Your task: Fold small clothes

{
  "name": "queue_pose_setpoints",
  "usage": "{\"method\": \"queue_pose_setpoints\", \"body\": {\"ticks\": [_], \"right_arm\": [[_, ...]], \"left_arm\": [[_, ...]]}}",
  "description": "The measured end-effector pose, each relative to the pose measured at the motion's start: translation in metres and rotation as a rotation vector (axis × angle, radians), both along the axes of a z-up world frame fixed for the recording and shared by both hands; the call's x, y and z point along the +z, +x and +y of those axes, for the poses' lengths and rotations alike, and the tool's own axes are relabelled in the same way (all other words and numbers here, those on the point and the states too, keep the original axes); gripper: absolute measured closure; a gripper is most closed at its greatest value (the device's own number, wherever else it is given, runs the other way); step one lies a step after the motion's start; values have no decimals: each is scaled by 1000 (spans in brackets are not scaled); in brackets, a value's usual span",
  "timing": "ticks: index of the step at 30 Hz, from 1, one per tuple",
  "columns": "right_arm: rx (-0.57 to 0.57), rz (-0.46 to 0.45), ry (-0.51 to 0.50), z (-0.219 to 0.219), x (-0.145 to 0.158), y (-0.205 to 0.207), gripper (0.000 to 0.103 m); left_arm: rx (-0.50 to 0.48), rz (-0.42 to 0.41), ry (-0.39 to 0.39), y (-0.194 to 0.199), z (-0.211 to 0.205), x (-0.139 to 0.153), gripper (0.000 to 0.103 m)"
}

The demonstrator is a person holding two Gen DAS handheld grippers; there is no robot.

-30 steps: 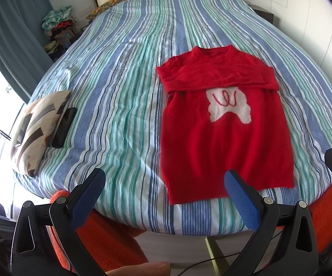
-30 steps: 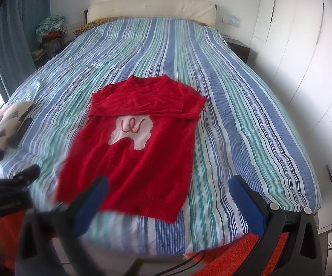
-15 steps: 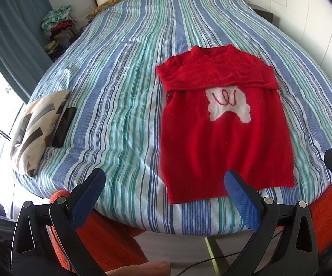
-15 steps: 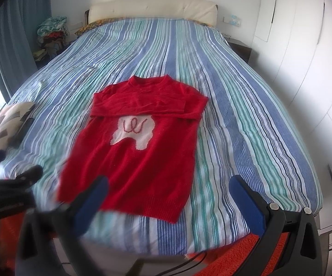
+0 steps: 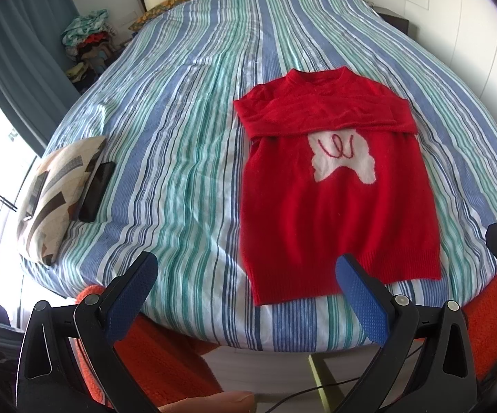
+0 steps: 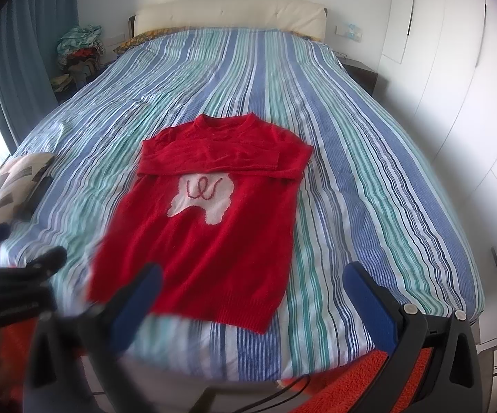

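Note:
A red knit sweater (image 5: 338, 203) with a white patch on its chest lies flat on the striped bed (image 5: 186, 130), both sleeves folded across the top. Its hem points toward me. My left gripper (image 5: 246, 292) hovers open at the foot of the bed, its right finger just over the hem's left part, holding nothing. In the right wrist view the same sweater (image 6: 214, 227) lies ahead, and my right gripper (image 6: 251, 306) is open above the hem's right corner, empty.
A patterned cushion (image 5: 52, 196) with a dark phone (image 5: 96, 191) beside it sits at the bed's left edge. An orange rug (image 5: 165, 361) lies below the foot of the bed. A pile of clothes (image 5: 86, 44) stands far left, white wardrobes (image 6: 455, 103) to the right.
The right wrist view has shifted slightly, so the sweater sits a little further right in it. The left gripper has stayed still. Both stay open.

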State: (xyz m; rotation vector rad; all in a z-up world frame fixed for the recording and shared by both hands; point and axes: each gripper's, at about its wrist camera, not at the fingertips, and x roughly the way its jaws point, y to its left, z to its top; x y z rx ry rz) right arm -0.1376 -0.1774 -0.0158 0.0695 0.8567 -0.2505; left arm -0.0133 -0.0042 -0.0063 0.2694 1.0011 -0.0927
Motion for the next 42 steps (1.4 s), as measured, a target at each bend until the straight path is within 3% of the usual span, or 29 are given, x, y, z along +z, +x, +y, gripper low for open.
{"method": "queue_pose_setpoints", "body": {"ticks": [42], "right_arm": [[-10,12,-21,6,2,0,0]], "left_arm": [[-6,7,0,2,-3,2,0]]}}
